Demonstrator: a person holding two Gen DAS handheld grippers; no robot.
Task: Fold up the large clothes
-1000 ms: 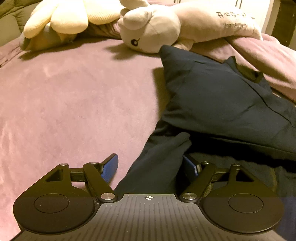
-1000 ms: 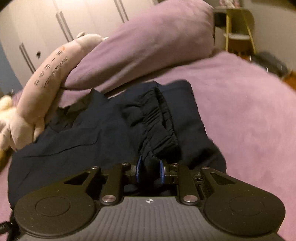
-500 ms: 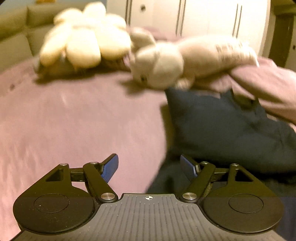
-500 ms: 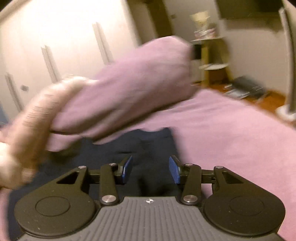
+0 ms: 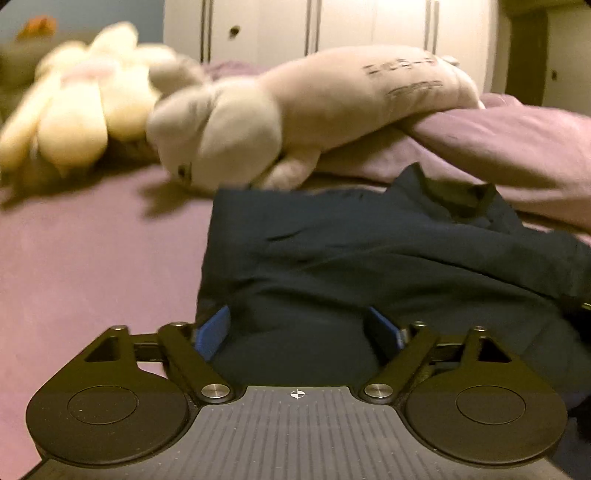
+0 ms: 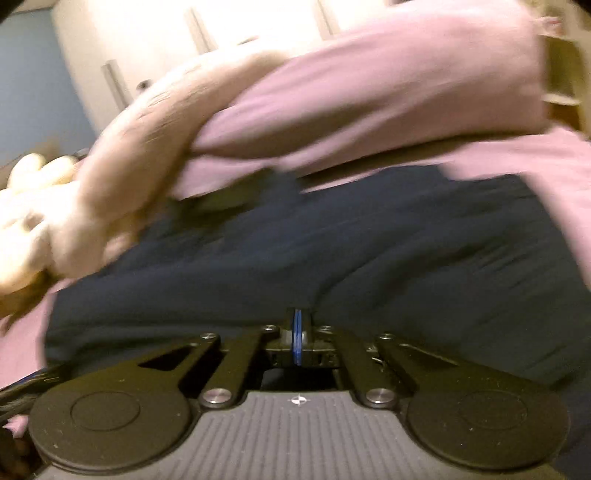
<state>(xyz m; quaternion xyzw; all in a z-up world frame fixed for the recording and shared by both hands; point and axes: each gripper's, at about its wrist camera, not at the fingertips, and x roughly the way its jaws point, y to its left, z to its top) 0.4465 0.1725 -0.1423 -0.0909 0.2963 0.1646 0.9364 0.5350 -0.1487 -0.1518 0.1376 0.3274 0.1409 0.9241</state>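
One dark navy garment point(image 5: 369, 258), folded into a thick pad, lies on the purple bedspread point(image 5: 92, 266), its far edge close to the pillow point(image 5: 517, 147) and the long plush toy point(image 5: 314, 110). Left wrist view: the left gripper point(image 5: 301, 330) is released, jaws spread wide, blue pads point(image 5: 212, 332) on either side of a rounded fold of the garment without pinching it; only this view shows the garment's crisp left edge, the printed lettering on the long plush toy, and the toy's head with a dark eye. Right wrist view, heavily blurred: the right gripper point(image 6: 297, 341) is clenched, its blue pads pressed together right at the near edge of the garment point(image 6: 332, 258); whether any cloth is caught between them cannot be told. Only this view shows the garment's right edge against the bedspread point(image 6: 554, 166) and the pillow point(image 6: 388, 92) seen from below, overhanging the cloth. Surface: one bed in purple cover. Room: white wardrobe doors point(image 5: 332, 29) with small knobs behind the bed, a blue-grey wall at left. Count: garment, one; pillow, one; plush toys, two, the long beige one and a yellow one point(image 5: 74, 110) at far left; grippers, two.
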